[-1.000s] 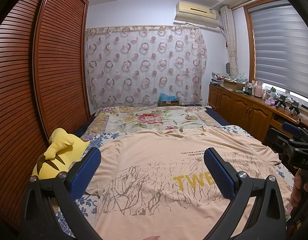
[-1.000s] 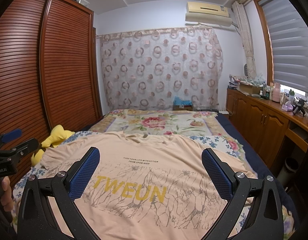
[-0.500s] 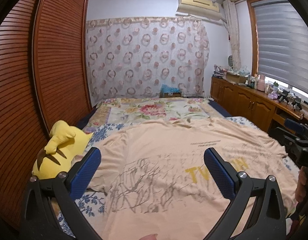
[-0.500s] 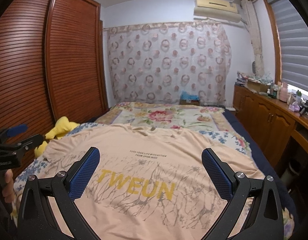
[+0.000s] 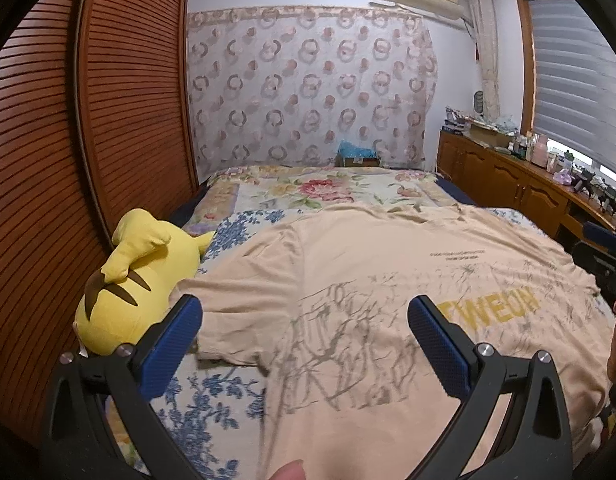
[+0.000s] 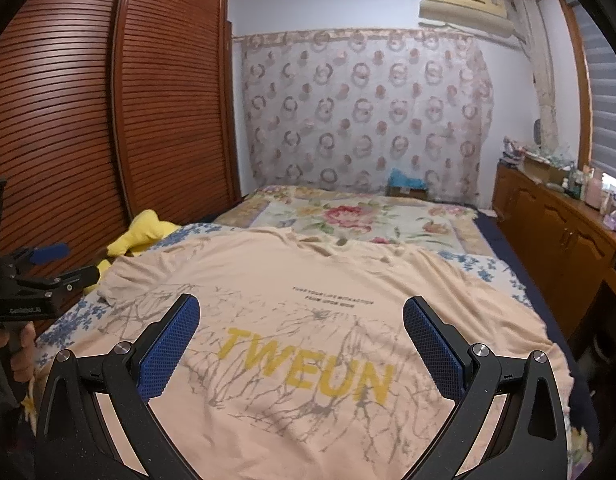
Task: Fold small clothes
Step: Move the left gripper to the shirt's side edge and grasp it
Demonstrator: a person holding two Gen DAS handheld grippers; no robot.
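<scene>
Floral bedding (image 5: 212,404) fills the lower part of both views, and spread flat across it, front up, lies the task's garment, a peach T-shirt (image 6: 308,300) printed with grey branches and the yellow word TWEUN. Nearest the lens in the left wrist view, the left gripper (image 5: 304,320) hangs with its blue-padded jaws spread wide and nothing between them, aimed at the sleeve (image 5: 244,300) at centre left of the frame; its hem lies on the blue-flowered sheet. The right gripper (image 6: 302,320) is likewise released and empty, poised over the lettering at the middle of the chest. No fold shows anywhere in the cloth, so I judge the task to be at its very start: the shirt is laid out and the tools are lining up for a first grasp. The next move likely calls for each tool to drop to an edge, probably a sleeve or side seam, pinch only the cloth and not the sheet beneath, and carry that edge inward. Just left of the sleeve a yellow plush toy (image 5: 128,280) rests against the louvred wooden wardrobe (image 5: 88,120), close enough to get in the way. Farther up the frame lie a rose-patterned quilt (image 6: 347,216), then a ring-patterned curtain (image 6: 363,112), with a cluttered wooden cabinet (image 6: 559,236) at right under a blind.
</scene>
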